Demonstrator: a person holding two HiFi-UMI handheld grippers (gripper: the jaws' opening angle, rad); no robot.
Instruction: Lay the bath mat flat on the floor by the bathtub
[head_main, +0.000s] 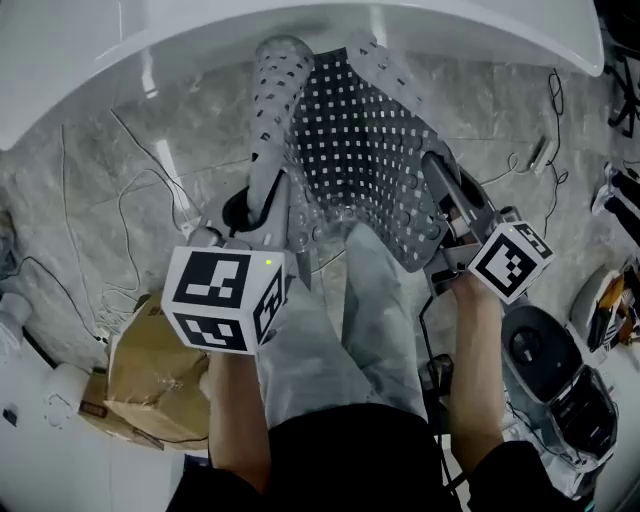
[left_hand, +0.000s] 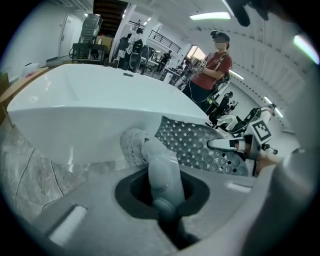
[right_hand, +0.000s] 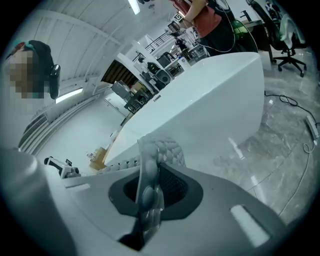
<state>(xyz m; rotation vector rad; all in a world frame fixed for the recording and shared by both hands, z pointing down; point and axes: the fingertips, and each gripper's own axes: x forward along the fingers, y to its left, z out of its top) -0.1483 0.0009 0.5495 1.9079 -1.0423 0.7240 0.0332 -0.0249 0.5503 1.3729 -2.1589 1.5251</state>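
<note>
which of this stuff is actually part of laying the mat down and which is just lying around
Part of the job:
- bath mat, gripped by the left gripper and right gripper
- bathtub
- floor beside it

Just lying about:
- cardboard box
- cables
- power strip

The left gripper (head_main: 258, 213) and right gripper (head_main: 440, 175) have pale grey moulded housings with a dark oval recess. Each carries a white cube with black square markers (head_main: 225, 298); the left one shows a green lamp (head_main: 268, 262). The operator wears light grey trousers (head_main: 350, 330) and a dark top (head_main: 340, 470).
</note>
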